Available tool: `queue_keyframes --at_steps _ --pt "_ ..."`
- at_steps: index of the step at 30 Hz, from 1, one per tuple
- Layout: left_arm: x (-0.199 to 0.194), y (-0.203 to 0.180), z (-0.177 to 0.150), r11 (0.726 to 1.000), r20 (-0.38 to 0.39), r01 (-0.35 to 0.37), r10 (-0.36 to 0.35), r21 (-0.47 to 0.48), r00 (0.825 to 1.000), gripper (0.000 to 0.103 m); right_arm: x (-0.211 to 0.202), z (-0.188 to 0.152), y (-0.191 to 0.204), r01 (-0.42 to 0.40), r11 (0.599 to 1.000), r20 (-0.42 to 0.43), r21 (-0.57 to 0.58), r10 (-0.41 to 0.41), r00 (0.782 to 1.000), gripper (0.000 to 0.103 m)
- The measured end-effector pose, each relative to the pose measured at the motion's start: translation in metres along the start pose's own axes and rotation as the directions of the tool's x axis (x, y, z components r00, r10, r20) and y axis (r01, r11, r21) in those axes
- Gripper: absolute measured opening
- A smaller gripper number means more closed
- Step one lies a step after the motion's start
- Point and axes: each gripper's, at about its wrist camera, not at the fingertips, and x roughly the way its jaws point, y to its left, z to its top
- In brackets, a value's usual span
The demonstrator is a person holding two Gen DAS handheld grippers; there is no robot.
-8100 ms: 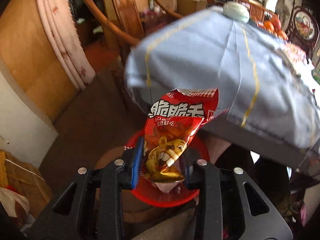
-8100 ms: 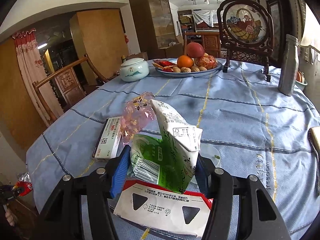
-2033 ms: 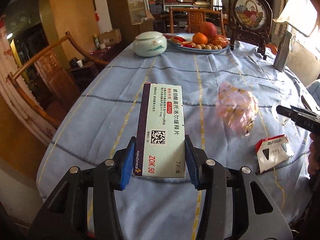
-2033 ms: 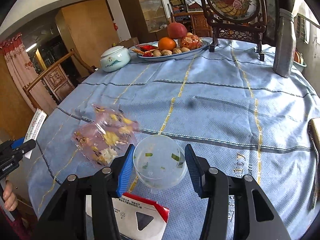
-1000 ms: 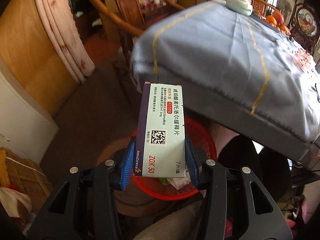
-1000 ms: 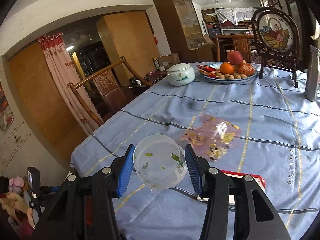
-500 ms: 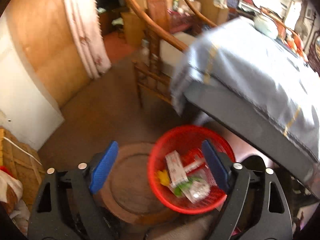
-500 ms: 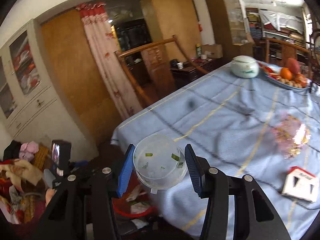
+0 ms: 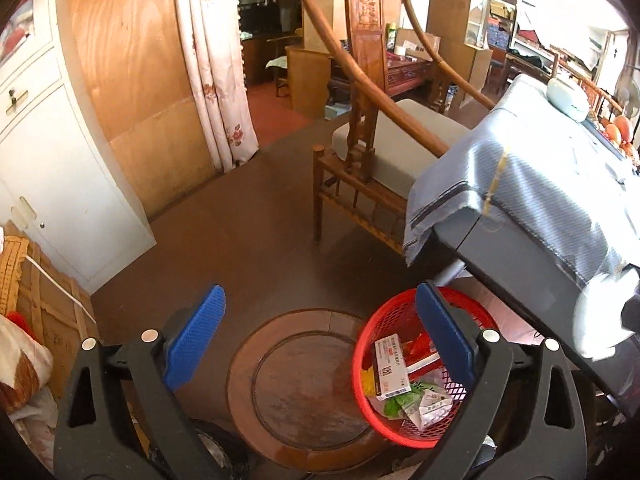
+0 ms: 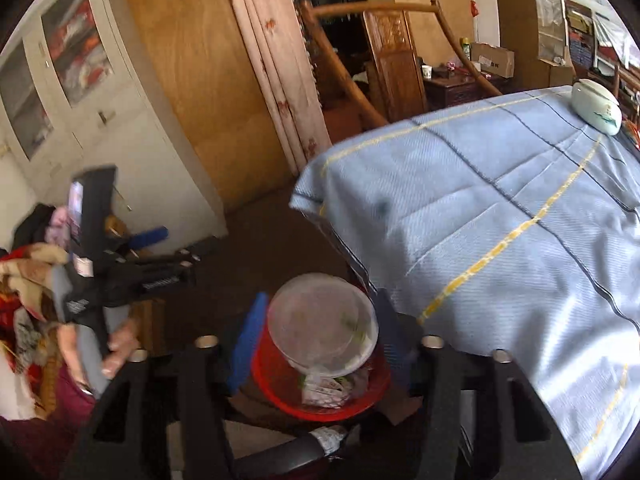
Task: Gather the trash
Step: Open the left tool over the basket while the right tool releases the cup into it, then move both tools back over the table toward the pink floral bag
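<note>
A red mesh basket [image 9: 362,360] stands on the floor by the table's edge. It holds a white medicine box [image 9: 392,366] and crumpled wrappers. My left gripper [image 9: 320,340] is open and empty above the floor, left of the basket. My right gripper [image 10: 320,332] is shut on a clear plastic cup [image 10: 322,322] with green bits inside, held directly above the red basket [image 10: 276,392]. The left gripper also shows in the right wrist view [image 10: 152,240], at the left. The cup appears as a pale blur at the right edge of the left wrist view [image 9: 600,316].
The table with its blue cloth [image 9: 520,184] overhangs the basket on the right. A wooden chair [image 9: 380,140] stands beyond. A round wooden disc [image 9: 296,384] lies on the floor next to the basket. A white cabinet [image 9: 48,160] and curtain [image 9: 216,60] are at the left.
The left gripper has opened and the medicine box now lies in the basket. The left gripper has drifted left. The right gripper has carried the cup off the table to above the basket.
</note>
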Motion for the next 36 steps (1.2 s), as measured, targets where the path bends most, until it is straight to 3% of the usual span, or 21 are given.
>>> queue_keyframes --at_steps 9,20,26,36 --pt "-0.002 -0.003 -0.001 1.000 -0.009 0.013 -0.013 -0.005 1.000 0.093 -0.017 -0.009 -0.013 0.003 1.000 0.034 0.028 -0.004 0.999 0.068" --pt "-0.042 -0.044 0.005 0.995 0.061 0.060 -0.065 0.079 0.996 0.093 -0.089 -0.030 -0.051 0.053 0.992 0.173 0.114 -0.073 0.982 0.070" --pt "-0.063 -0.079 0.004 0.984 0.085 0.100 -0.114 0.148 0.990 0.093 -0.140 -0.045 -0.076 0.096 0.980 0.272 0.172 -0.141 0.952 0.074" --pt "-0.083 -0.143 -0.010 0.951 0.079 0.136 -0.163 0.278 0.983 0.094 -0.235 -0.108 -0.150 0.185 0.913 0.377 0.365 -0.326 0.867 0.083"
